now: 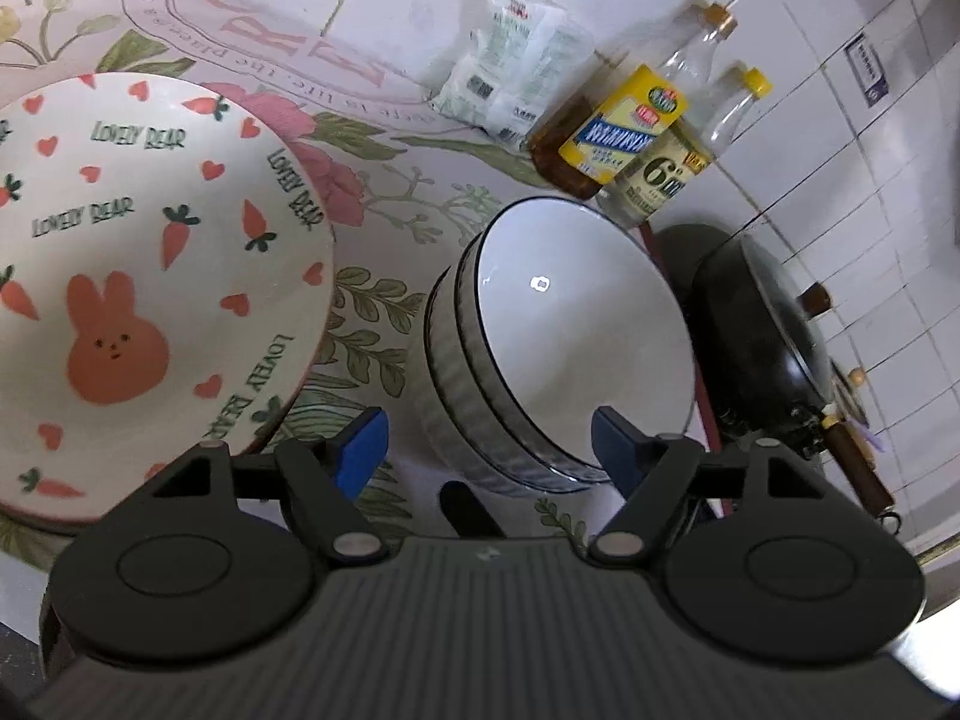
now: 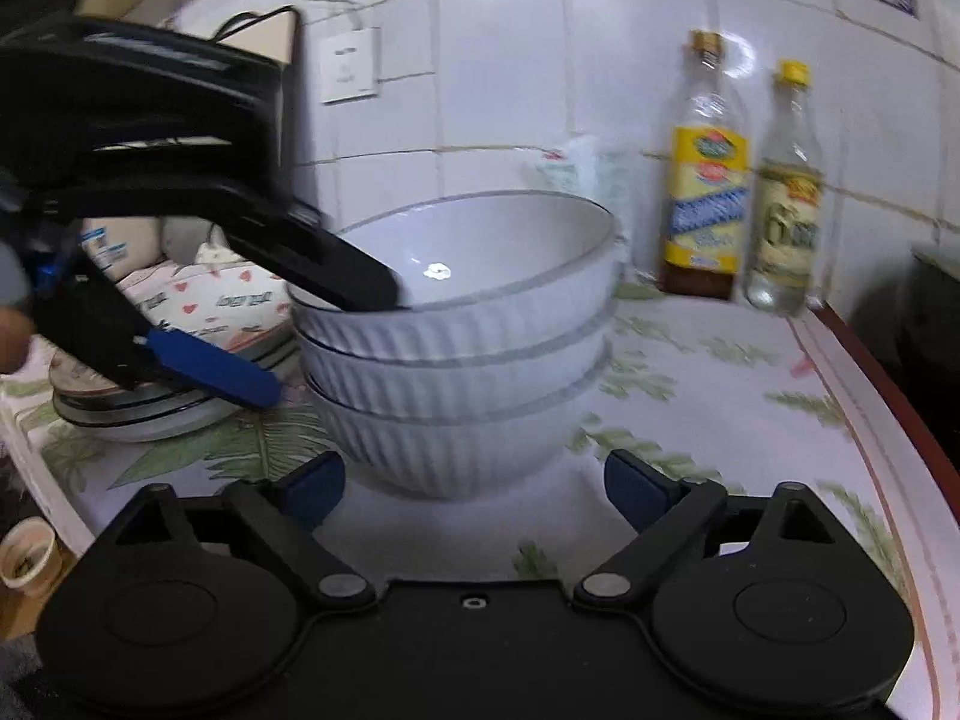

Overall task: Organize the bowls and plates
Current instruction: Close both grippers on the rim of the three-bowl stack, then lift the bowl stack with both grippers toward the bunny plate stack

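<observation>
A stack of three white ribbed bowls [image 1: 570,348] [image 2: 462,324] stands on the floral tablecloth. To its left lies a cream plate with a rabbit and carrots [image 1: 150,276] [image 2: 204,300], on top of other plates [image 2: 138,420]. My left gripper [image 1: 489,450] [image 2: 318,342] is open and straddles the left wall of the bowl stack, one finger over the top bowl's inside, the blue one outside. The pads do not press on it. My right gripper [image 2: 474,483] is open wide just in front of the bottom bowl, with nothing between its fingers.
Two bottles [image 1: 624,132] [image 2: 708,180] and a white packet [image 1: 510,72] stand by the tiled wall behind the bowls. A black lidded pan [image 1: 762,336] sits right of the stack. The table's edge [image 2: 888,420] runs along the right. A paper cup [image 2: 27,558] is low at the left.
</observation>
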### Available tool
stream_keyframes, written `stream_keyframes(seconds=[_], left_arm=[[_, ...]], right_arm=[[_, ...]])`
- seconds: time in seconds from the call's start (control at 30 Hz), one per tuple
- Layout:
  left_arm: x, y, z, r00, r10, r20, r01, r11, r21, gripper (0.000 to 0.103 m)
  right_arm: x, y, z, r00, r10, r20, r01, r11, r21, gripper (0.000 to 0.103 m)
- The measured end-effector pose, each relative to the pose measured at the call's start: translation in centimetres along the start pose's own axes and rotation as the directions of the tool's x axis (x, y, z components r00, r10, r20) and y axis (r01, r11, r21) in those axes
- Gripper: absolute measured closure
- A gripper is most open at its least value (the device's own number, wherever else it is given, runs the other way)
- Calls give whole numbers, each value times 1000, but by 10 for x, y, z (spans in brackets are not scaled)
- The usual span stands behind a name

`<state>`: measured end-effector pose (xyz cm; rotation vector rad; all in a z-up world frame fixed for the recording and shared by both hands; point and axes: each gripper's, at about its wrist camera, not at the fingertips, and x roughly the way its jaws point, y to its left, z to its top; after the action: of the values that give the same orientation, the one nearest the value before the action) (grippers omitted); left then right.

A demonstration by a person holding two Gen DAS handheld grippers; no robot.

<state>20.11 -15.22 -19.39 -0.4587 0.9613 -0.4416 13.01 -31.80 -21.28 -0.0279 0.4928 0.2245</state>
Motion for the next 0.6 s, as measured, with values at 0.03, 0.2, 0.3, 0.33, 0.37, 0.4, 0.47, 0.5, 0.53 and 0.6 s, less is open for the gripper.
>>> stream_keyframes(seconds=[0.03, 0.2, 0.3, 0.33, 0.37, 0.4, 0.47, 0.5, 0.53, 0.6], left_arm=[[3, -2, 1, 1000, -1, -5, 1, 1000, 13, 29], [15, -11, 4, 999, 26, -20, -26, 1000, 15, 31], [18, -13, 5, 998, 64, -28, -64, 998, 8, 42], [19, -12, 5, 996, 82, -41, -83, 997, -3, 45], [19, -11, 6, 995, 92, -44, -93, 995, -24, 49], [19, -10, 7, 994, 99, -48, -101, 994, -42, 52], [21, -7, 9, 993, 104, -62, -108, 991, -80, 54], [22, -5, 9, 992, 105, -67, -111, 989, -93, 55], [24, -5, 10, 991, 107, -74, -115, 988, -103, 56], [26, -2, 9, 992, 104, -75, -113, 984, -135, 56]], right_arm=[[3, 2, 2, 1000, 1, 4, -1, 1000, -17, 6], [14, -1, 7, 999, 35, -8, -35, 999, -28, 3], [18, -1, 9, 999, 50, -16, -51, 998, -32, 1], [19, -2, 10, 998, 59, -18, -59, 998, -30, 1], [20, -3, 10, 998, 67, -20, -68, 997, -29, 0], [21, -4, 10, 997, 77, -18, -78, 997, -29, 0], [22, -8, 9, 995, 96, -15, -96, 995, -26, 0], [22, -9, 9, 995, 104, -9, -104, 994, -26, 0], [22, -10, 8, 994, 109, -4, -109, 994, -27, 0], [23, -12, 6, 993, 119, 7, -119, 992, -30, 0]])
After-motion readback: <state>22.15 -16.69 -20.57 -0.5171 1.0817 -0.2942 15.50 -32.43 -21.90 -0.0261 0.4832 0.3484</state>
